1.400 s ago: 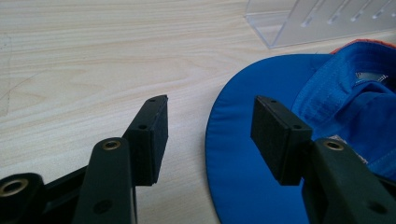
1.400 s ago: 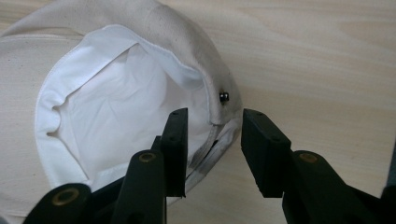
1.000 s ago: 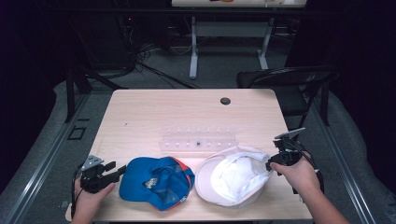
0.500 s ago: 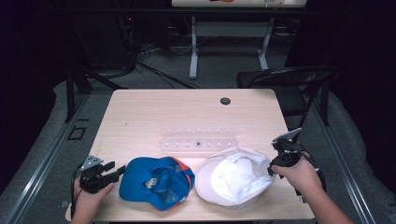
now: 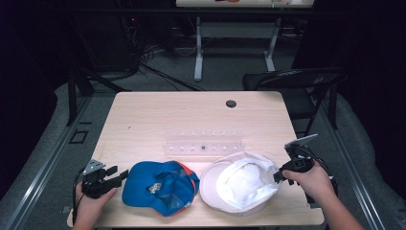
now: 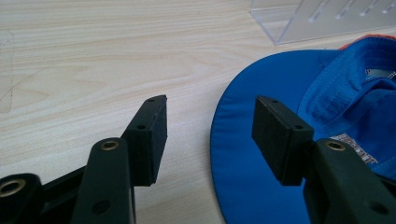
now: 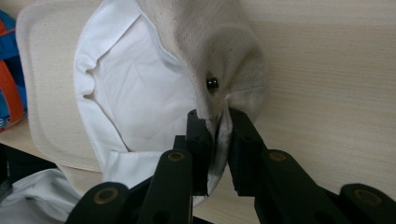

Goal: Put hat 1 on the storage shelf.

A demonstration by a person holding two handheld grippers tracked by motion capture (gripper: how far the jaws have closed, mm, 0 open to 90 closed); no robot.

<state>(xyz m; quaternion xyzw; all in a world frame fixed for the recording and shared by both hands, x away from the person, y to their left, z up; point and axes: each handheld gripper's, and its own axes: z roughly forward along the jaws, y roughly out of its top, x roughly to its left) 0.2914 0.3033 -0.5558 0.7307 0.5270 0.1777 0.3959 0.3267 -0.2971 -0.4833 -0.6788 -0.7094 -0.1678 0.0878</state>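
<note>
Two caps sit side by side at your edge of the light wood table (image 5: 143, 120): one blue cap (image 5: 160, 186) on the left, one white cap (image 5: 242, 184) on the right, both inside-up, with one clear plastic rack (image 5: 203, 146) just behind them. Your left gripper (image 6: 208, 135) has its jaws apart around the blue brim's edge, and your right gripper (image 7: 218, 140) is pinched tight on the white cap's back edge, fabric partly hidden between the pads. Room's dark, so you can barely make out one folding chair (image 5: 292, 84) and cables on the floor.
</note>
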